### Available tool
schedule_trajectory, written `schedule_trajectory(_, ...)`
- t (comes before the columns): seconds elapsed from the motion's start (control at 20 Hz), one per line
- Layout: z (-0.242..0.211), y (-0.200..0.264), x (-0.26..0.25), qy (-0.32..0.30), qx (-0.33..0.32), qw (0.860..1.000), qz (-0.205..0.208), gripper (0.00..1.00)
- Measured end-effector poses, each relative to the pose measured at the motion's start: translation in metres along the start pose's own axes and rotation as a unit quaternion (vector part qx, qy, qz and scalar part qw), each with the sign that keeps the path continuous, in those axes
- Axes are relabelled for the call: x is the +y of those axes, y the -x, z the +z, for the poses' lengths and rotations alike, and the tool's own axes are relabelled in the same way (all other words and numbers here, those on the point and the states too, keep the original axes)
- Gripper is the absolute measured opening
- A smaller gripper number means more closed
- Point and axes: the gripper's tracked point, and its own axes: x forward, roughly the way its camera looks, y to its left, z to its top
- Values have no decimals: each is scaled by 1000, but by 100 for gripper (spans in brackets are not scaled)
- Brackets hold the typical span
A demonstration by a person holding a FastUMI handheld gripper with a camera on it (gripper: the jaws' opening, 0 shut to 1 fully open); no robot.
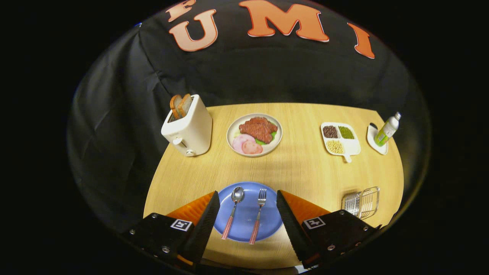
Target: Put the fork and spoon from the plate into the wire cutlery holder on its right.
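Note:
A blue plate (246,225) lies on the wooden table, seen between my two fingers. On it rest a spoon (233,211) on the left and a fork (258,217) on the right, both with red-checked handles pointing toward me. The wire cutlery holder (361,202) stands to the plate's right, near the table's front right edge, just beyond my right finger. My gripper (248,198) hangs above the plate, open wide, with nothing held; its fingers flank the plate on both sides.
Further back stand a white toaster (188,128) with bread slices at the left, a plate of meat (254,134) in the middle, a divided white dish of beans (340,138) and a small bottle (387,130) on a coaster at the right. Bare table lies between.

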Motion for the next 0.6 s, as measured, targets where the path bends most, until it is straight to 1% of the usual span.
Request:
schedule_trajectory(0.1, -18, -16, -3, -4, 40, 999, -3, 90)
schedule_trajectory(0.25, -42, -43, -14, 9, 91, 996, -19, 89)
schedule_trajectory(0.3, -56, -51, -14, 11, 119, 993, -22, 87)
schedule_trajectory(0.35, -71, -57, -10, 4, 151, 988, -11, 86)
schedule_trajectory(0.4, -84, -68, -7, -3, 173, 985, -8, 81)
schedule_trajectory(0.45, -94, -76, -13, -7, 190, 982, -22, 80)
schedule_trajectory(0.5, -102, -81, -18, -6, 202, 979, -32, 76)
schedule_trajectory(0.6, -115, -88, -24, -5, 220, 974, -46, 74)
